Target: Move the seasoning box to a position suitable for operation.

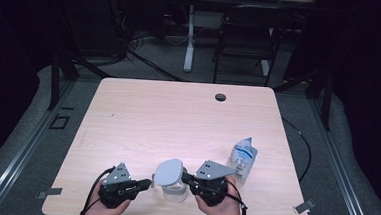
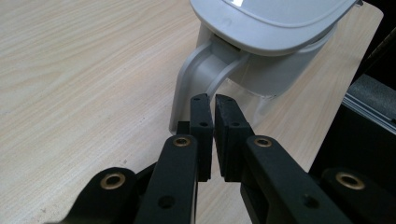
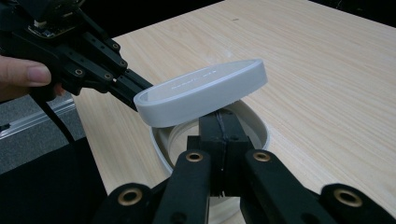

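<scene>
l gripper (image 1: 146,184) nearly closed, grasping nothing, at hinge of white container (image 1: 174,191). r gripper (image 1: 186,178) clamped on its rim; lid (image 1: 168,171) tilted open. bottle (image 1: 242,158) nearby.

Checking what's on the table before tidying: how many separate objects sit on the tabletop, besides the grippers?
2: a grey-lidded container at the near edge between both grippers, and a clear bottle to its right.

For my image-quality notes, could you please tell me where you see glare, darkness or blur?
High view: table evenly lit, surroundings nearly black. Left gripper view: bright glare on the white lid, whose upper edge looks soft. Right gripper view: lid sharp, dark corners.
</scene>
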`<action>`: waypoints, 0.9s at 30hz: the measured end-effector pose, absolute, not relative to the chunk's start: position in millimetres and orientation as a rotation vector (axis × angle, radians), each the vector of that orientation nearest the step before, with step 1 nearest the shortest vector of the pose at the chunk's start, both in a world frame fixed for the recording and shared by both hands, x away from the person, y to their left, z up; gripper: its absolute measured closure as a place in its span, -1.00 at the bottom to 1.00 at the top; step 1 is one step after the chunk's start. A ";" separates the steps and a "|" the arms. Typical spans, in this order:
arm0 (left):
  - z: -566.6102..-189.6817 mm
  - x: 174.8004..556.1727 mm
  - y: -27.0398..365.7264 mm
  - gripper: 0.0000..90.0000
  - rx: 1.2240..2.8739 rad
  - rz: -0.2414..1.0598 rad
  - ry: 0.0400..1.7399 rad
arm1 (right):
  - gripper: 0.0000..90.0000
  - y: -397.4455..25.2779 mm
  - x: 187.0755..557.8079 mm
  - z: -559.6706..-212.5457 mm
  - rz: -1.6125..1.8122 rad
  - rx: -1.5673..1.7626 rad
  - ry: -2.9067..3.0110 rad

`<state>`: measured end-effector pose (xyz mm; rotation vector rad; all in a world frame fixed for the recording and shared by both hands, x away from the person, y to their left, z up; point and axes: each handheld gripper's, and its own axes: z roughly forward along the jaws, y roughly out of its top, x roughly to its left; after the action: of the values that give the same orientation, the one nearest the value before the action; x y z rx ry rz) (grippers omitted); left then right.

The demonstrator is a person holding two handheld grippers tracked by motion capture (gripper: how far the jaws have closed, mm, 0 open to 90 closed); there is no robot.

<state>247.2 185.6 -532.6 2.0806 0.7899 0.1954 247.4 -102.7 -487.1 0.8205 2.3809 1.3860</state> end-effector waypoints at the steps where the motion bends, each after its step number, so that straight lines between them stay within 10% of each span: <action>1: -532.6 247.1 185.7 0.90 2.081 0.196 0.789 | 1.00 -102.0 247.6 -486.3 1.380 0.820 2.381; 27: -538.3 251.5 181.7 0.78 2.087 0.186 0.784 | 1.00 -97.6 247.4 -478.9 1.371 0.818 2.378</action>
<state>251.5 181.7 -538.3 2.0866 0.7835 0.1855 247.4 -97.6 -478.9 0.8177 2.3780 1.3710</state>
